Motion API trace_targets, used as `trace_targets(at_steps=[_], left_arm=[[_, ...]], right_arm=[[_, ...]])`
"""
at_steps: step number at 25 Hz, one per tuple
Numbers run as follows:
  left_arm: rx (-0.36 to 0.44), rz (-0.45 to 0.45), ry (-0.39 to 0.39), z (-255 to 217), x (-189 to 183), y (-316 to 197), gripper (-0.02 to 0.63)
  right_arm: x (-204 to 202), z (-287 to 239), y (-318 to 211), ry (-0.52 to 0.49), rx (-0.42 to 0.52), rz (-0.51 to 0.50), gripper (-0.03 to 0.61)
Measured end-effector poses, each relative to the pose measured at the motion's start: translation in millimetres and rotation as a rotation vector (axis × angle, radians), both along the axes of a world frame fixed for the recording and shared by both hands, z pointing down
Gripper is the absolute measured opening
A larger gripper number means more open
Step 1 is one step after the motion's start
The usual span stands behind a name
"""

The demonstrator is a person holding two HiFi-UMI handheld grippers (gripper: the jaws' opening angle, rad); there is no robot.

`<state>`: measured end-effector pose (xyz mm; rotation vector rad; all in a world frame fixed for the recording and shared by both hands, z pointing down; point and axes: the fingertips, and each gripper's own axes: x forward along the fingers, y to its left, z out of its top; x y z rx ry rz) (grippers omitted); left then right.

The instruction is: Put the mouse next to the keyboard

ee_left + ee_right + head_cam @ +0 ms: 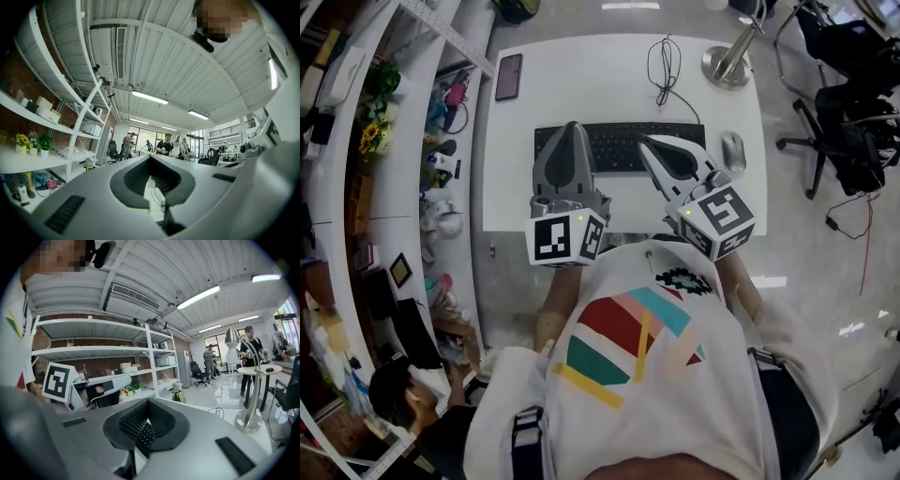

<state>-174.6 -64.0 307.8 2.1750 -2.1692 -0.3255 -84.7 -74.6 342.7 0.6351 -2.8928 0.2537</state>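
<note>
Small grey computer mouse (732,150): lies just right of flat black keyboard (619,147), as the task wants. Left gripper (571,129) and right gripper (647,142): jaws together, empty.

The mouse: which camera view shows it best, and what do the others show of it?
The head view. It shows the whole mouse from above, on the white table just right of the keyboard. Neither gripper view shows the mouse; both look over their own jaws into the room.

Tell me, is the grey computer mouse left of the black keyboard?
No, the grey computer mouse lies just right of the black keyboard.
</note>
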Motion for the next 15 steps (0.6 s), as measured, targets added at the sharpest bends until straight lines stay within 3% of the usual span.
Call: trace_targets(at_steps=[15], left_arm=[[-0.003,-0.034,-0.005,-1.8,-2.9,11.5,0.035]], right_arm=[[0.1,5.3,6.6,0.0,-0.016,-0.051,0.012]])
